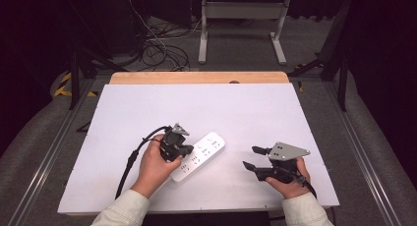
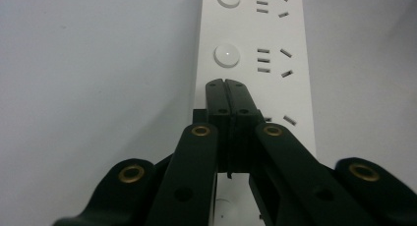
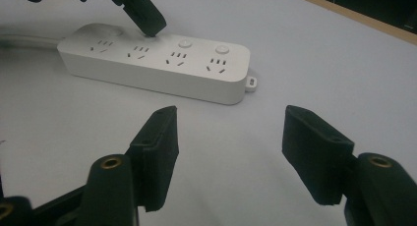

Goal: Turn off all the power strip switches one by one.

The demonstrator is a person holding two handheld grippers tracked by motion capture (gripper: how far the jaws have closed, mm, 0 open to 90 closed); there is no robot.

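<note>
Pressure from above is what this step is calling for: the left gripper point(image 1: 183, 148), its jaws pressed flat together with nothing between them, is pointing its closed tip down at the top face of the white power strip point(image 1: 199, 157), and from the look of it the aim is one of the round switch buttons point(image 2: 226, 55).

The strip is lying slantwise on the white table point(image 1: 206, 108), nearer the front edge than the back and a little left of the middle, its far end angled toward the back right. In the left gripper view the tip point(image 2: 226, 91) is sitting just short of a button, over the strip's face beside the socket slots; whether it is already touching the plastic I cannot tell.

To do it well, the person is probably best off nudging the tip forward until it is centred on the button, then pushing straight down, not at a slant, so the light strip is not skating across the table.

The right gripper point(image 1: 254, 157) is resting near the front right corner, well apart from the strip, jaws standing wide and empty; it could be steadying the strip's free end point(image 3: 241, 69) if the strip starts sliding.
</note>
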